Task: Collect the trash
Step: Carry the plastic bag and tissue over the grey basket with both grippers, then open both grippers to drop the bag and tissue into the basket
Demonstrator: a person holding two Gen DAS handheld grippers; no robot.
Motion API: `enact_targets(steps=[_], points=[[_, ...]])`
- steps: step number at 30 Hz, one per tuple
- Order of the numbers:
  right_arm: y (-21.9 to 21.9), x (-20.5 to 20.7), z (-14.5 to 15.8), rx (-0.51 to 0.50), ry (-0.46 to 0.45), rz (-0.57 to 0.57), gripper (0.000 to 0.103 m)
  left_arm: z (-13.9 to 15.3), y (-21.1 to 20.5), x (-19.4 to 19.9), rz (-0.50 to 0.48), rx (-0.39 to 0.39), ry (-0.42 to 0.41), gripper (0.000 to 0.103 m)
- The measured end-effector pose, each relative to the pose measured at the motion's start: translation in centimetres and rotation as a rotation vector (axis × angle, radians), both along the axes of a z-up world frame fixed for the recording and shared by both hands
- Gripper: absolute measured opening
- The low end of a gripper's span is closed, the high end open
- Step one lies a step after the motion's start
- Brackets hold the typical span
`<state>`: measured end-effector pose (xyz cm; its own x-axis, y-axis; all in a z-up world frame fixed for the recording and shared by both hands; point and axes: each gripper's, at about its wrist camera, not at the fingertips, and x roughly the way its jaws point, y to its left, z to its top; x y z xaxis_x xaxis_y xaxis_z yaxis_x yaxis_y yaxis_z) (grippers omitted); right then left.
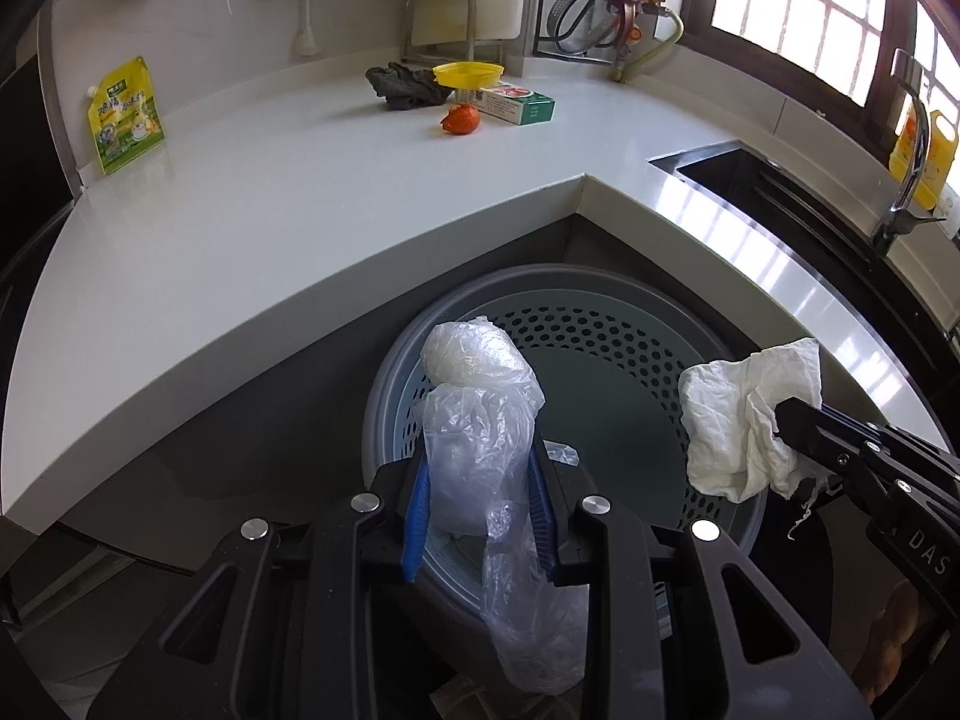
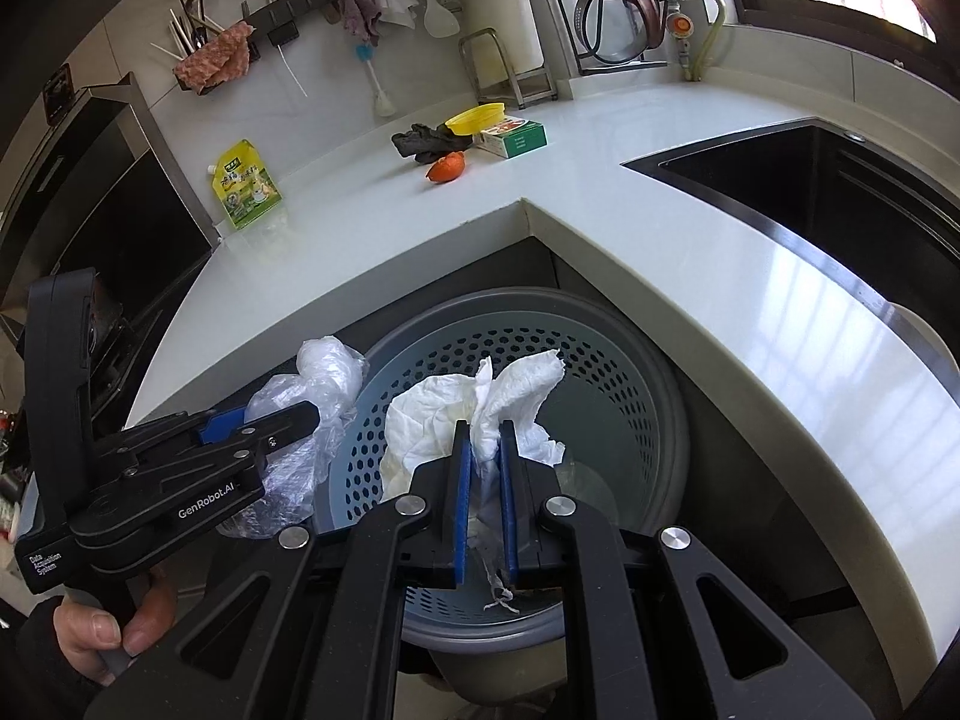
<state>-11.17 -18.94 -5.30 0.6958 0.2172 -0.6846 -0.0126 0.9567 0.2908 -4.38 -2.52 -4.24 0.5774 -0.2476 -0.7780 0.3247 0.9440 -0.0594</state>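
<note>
We hold 2 grippers over the perforated grey bin (image 1: 600, 348) that sits below the inner corner of the white worktop (image 1: 300, 180).

The left gripper (image 1: 480, 498) is clamped on a crumpled clear plastic bag (image 1: 480, 420); the blue pads (image 1: 418, 516) press it from both sides. The bag's bunched upper end reaches over the bin's near-left rim, and a loose tail hangs down behind the pads. In the right wrist view the same gripper (image 2: 282, 426) and bag (image 2: 318, 384) sit at the bin's (image 2: 606, 384) left rim, with our hand (image 2: 114, 630) on the handle below.

The right gripper (image 2: 480, 468) is closed tight on a crumpled white paper towel (image 2: 480, 408), pinched between its blue pads (image 2: 460, 498), with a thin frayed strand dangling beneath. The towel hangs above the bin's opening. From the left wrist view, this gripper (image 1: 792, 438) holds the towel (image 1: 744, 420) over the bin's right rim.

On the worktop (image 2: 660, 228) beyond the bin, at the far corner, lie an orange peel (image 1: 461, 119), a green and white carton (image 1: 516, 103), a yellow lid (image 1: 468, 73) and a dark rag (image 1: 405, 87), close together. A yellow-green pouch (image 1: 125, 115) leans at the worktop's left end. To the right of the bin, a dark sink (image 2: 828, 192) is sunk into the worktop.
</note>
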Motion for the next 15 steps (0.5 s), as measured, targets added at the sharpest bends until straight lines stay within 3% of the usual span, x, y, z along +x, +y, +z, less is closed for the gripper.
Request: enact_targets(steps=[15], points=[[-0.3,0.7,-1.3,0.009,0.035,0.001,0.009,-1.3,-0.5,0.4,-0.004,0.004,0.056,0.028]])
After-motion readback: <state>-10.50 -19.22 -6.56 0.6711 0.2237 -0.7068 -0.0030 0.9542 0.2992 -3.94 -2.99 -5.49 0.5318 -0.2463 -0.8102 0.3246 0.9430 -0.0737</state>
